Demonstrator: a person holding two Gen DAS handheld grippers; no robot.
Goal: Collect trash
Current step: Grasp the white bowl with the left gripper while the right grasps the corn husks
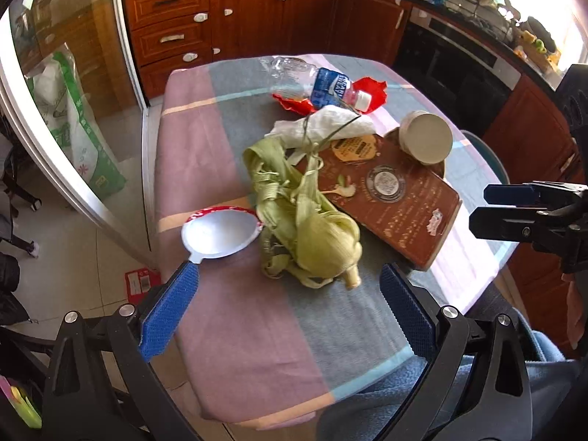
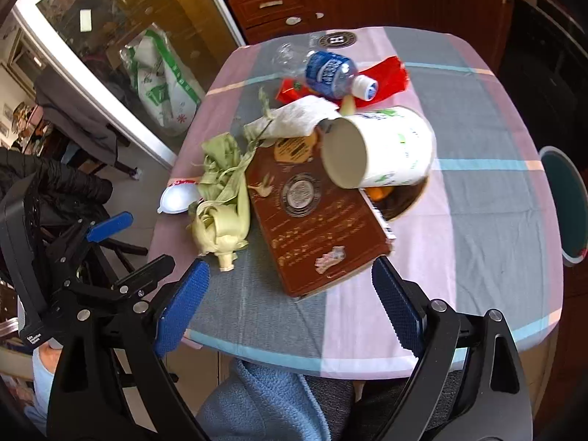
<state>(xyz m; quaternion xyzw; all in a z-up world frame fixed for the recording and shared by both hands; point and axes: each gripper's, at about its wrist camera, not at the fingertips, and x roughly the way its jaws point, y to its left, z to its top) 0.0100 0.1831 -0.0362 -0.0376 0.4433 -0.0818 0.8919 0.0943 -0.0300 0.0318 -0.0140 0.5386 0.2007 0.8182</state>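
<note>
Trash lies on a table with a striped cloth (image 1: 235, 323): green corn husks (image 1: 305, 220) (image 2: 224, 198), a white peeled lid (image 1: 220, 233) (image 2: 178, 198), a crumpled white napkin (image 1: 323, 125) (image 2: 297, 117), a plastic bottle with a blue label (image 1: 327, 86) (image 2: 330, 73), a red wrapper (image 1: 371, 92) (image 2: 389, 73), a tipped white paper cup (image 1: 426, 137) (image 2: 382, 147) and a flat brown box (image 1: 397, 198) (image 2: 316, 220). My left gripper (image 1: 290, 308) is open, just short of the husks. My right gripper (image 2: 290, 305) is open at the box's near corner.
Wooden kitchen cabinets (image 1: 228, 25) stand beyond the table. A glass sliding door (image 1: 66, 110) with a green-white sack (image 1: 81, 125) behind it is on the left. A dark bowl (image 2: 404, 198) lies under the cup. A teal round stool (image 2: 566, 202) is at the right.
</note>
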